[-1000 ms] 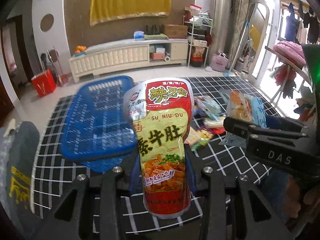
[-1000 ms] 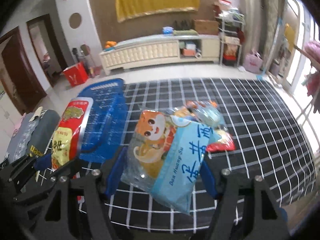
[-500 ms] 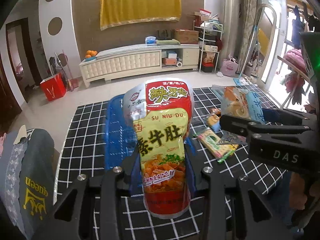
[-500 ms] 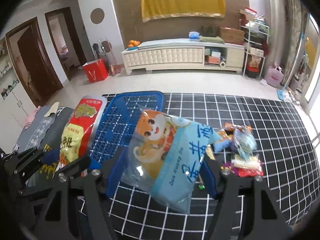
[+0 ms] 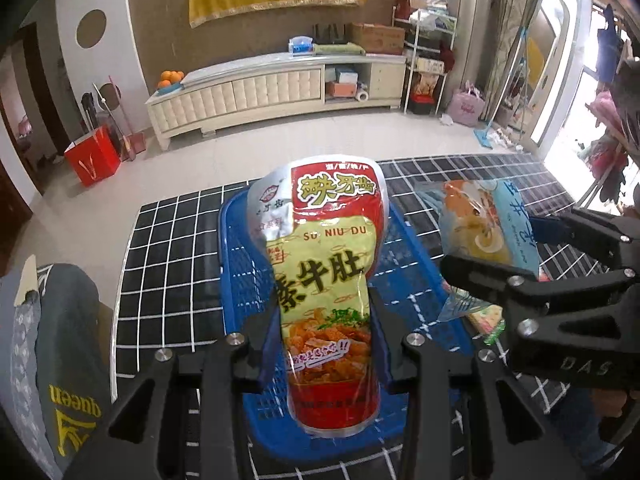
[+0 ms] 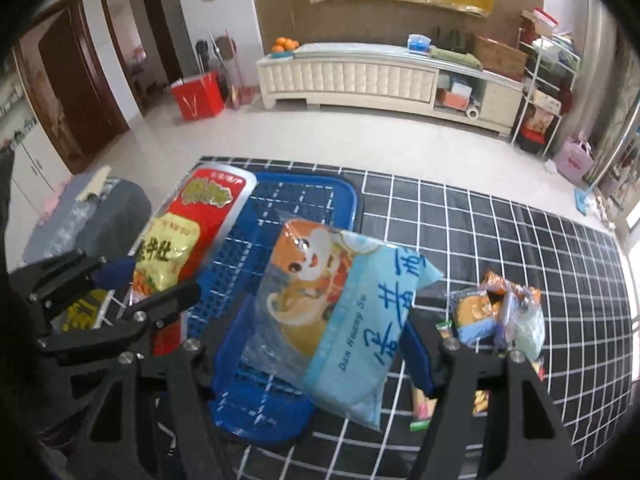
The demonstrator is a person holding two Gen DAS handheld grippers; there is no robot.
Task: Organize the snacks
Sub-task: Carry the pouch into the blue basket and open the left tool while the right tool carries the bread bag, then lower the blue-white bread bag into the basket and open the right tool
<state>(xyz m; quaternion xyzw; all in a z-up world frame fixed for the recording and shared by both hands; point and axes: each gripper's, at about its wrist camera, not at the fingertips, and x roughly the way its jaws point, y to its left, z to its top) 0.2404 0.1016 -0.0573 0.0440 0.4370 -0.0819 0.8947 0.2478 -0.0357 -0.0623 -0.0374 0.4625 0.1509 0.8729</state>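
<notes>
My left gripper (image 5: 326, 344) is shut on a red and yellow snack bag (image 5: 326, 280), held upright above the blue plastic basket (image 5: 240, 264). The same red and yellow snack bag (image 6: 176, 240) shows at the left of the right wrist view. My right gripper (image 6: 332, 340) is shut on a light blue snack bag (image 6: 344, 320) with a cartoon animal, over the basket's (image 6: 304, 196) right side. That light blue snack bag (image 5: 484, 224) appears at the right of the left wrist view. A pile of loose snack packets (image 6: 500, 320) lies on the mat to the basket's right.
A black mat with a white grid (image 6: 520, 248) covers the floor under the basket. Grey clothing with yellow lettering (image 5: 68, 360) lies at the mat's left edge. A red box (image 5: 92, 158) and a long white cabinet (image 5: 276, 96) stand further back on the pale floor.
Both grippers have moved left with their bags, from over the snack pile to over the blue basket. The basket now sits directly under them. Both grips are unchanged.
</notes>
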